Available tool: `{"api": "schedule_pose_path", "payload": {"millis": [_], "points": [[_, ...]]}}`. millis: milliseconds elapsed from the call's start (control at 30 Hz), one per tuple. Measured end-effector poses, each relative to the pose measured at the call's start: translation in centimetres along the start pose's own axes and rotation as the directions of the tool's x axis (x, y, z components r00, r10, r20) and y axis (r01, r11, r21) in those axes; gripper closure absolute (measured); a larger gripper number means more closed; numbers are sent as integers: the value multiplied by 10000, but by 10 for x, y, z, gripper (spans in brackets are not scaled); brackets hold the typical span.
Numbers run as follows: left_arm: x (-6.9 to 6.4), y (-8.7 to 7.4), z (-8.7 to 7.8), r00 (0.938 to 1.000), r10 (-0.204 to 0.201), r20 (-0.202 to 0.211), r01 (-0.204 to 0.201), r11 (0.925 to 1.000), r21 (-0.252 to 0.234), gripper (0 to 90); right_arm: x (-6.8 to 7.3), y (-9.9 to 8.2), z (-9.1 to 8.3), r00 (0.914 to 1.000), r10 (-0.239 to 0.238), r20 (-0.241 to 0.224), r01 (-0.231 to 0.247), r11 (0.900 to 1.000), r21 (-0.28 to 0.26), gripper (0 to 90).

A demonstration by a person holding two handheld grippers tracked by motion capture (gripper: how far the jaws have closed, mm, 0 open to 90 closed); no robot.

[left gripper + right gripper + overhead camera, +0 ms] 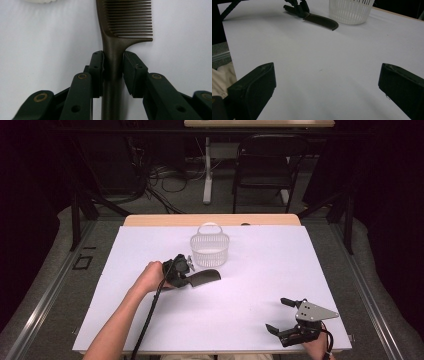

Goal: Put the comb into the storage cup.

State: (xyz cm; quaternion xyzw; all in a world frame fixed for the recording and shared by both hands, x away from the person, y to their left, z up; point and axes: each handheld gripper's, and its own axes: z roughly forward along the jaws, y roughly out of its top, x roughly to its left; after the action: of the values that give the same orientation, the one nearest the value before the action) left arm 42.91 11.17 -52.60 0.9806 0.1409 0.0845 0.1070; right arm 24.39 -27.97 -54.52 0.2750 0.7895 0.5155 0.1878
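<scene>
Black pads of my left gripper (pixel 113 72) sit clamped on the handle of the dark comb (pixel 120 30), which lies flat on the white table (pixel 260 270) just beside the white basket (pixel 210 249). My right gripper (pixel 280 316) rests well apart, jaws spread wide.

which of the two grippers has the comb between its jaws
The left gripper: its jaws flank the dark comb's handle. The right gripper stands wide open over bare table.

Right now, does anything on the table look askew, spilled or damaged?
Nothing stands out. The comb lies flat, teeth intact, its handle between the left gripper pads. The white basket stands upright beside it. The right gripper rests open, apart.
</scene>
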Motion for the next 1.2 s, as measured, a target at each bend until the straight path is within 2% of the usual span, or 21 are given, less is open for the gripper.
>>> {"api": "schedule_pose_path", "payload": {"millis": [100, 133, 200, 267, 300, 400, 433, 633, 800, 900, 1033, 1167, 1200], "points": [[0, 0, 1, 9999, 101, 50, -101, 9999, -9, 709, 0, 0, 0, 10000, 25, -8, -25, 10000, 41, 10], [-1, 1, 0, 9995, 329, 27, -329, 9995, 43, 717, 0, 0, 0, 10000, 3, -9, -3, 10000, 16, 10], [-1, 1, 0, 9993, 381, 15, -381, 9993, 27, 720, 0, 0, 0, 10000, -8, -4, 8, 10000, 40, 10], [-2, 1, 0, 9988, 470, -145, -470, 9989, 20, 721, 0, 0, 0, 10000, 2, 10, -2, 10000, 44, 10], [-3, -1, -2, 9988, 394, -293, -398, 9991, -119, 721, 0, 0, 0, 10000, 33, 10, -33, 10000, 33, 10], [-2, -3, -5, 9988, 322, -364, -333, 9989, -318, 721, 0, 0, -1, 10000, 0, 32, 0, 10000, 26, 10], [-3, -5, -8, 9992, 245, -330, -263, 9982, -532, 722, 0, 0, -1, 10000, -17, 31, 17, 10000, 38, 10], [-10, -11, -14, 9996, 19, -285, -50, 9939, -1099, 721, 1, 1, -1, 10000, -2, 34, 2, 10000, 10, 10], [-16, -17, -18, 9993, -224, -306, 176, 9889, -1473, 721, 1, 1, -1, 10000, -50, 37, 49, 10000, 48, 10], [-17, -19, -19, 9993, -252, -289, 205, 9879, -1539, 721, 1, 1, -1, 10000, -27, 39, 27, 10000, 14, 10], [-19, -23, -22, 9981, -545, -290, 481, 9809, -1886, 721, 0, 0, 0, 10000, -8, 50, 8, 10000, 47, 10], [-20, -26, -23, 9973, -690, -254, 626, 9777, -2007, 721, 1, 1, -1, 10000, -21, 35, 20, 10000, 46, 10], [-20, -27, -24, 9966, -779, -256, 707, 9746, -2127, 721, 1, 1, -1, 10000, -9, 42, 8, 10000, 32, 10]]}}
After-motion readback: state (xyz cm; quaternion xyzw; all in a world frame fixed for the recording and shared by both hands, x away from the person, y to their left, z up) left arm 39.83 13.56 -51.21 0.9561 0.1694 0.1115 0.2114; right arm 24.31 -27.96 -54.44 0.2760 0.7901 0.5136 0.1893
